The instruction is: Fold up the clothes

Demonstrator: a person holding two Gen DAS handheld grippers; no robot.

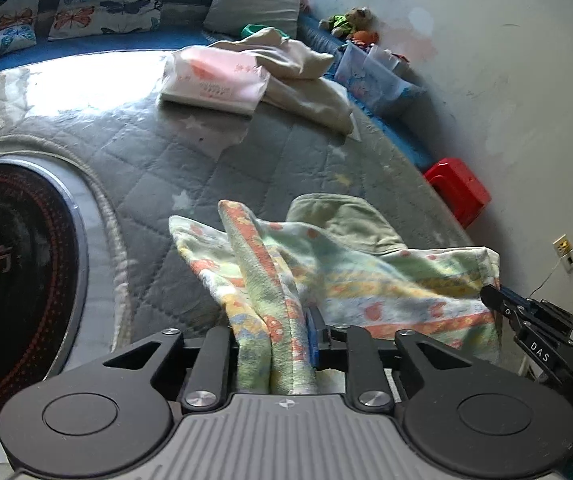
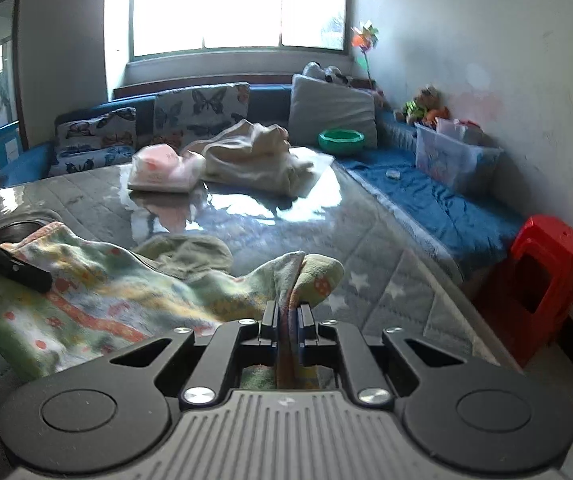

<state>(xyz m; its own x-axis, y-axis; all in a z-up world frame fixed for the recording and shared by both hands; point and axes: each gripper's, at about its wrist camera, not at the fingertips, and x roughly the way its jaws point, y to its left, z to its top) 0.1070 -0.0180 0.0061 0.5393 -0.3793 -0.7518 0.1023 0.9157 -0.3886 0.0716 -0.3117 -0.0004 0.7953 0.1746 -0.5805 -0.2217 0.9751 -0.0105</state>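
A pastel patterned garment (image 1: pixel 366 276) in green, yellow and orange lies bunched on the grey quilted table cover (image 1: pixel 206 152). My left gripper (image 1: pixel 274 332) is shut on one gathered edge of it. My right gripper (image 2: pixel 288 316) is shut on another edge of the same garment (image 2: pixel 106 300). The right gripper shows at the right of the left wrist view (image 1: pixel 542 332), at the garment's far corner. The left gripper's finger shows at the left of the right wrist view (image 2: pixel 10 266). A plain green part of the garment (image 2: pixel 186 256) lies behind.
A folded pink-and-white garment (image 1: pixel 214 76) and a crumpled cream garment (image 1: pixel 302 80) lie at the far side of the table. A round black cooktop (image 1: pixel 14 280) is set in the table at left. A red stool (image 2: pixel 542 284), a blue bench (image 2: pixel 426 196) and clear boxes (image 2: pixel 450 156) stand at right.
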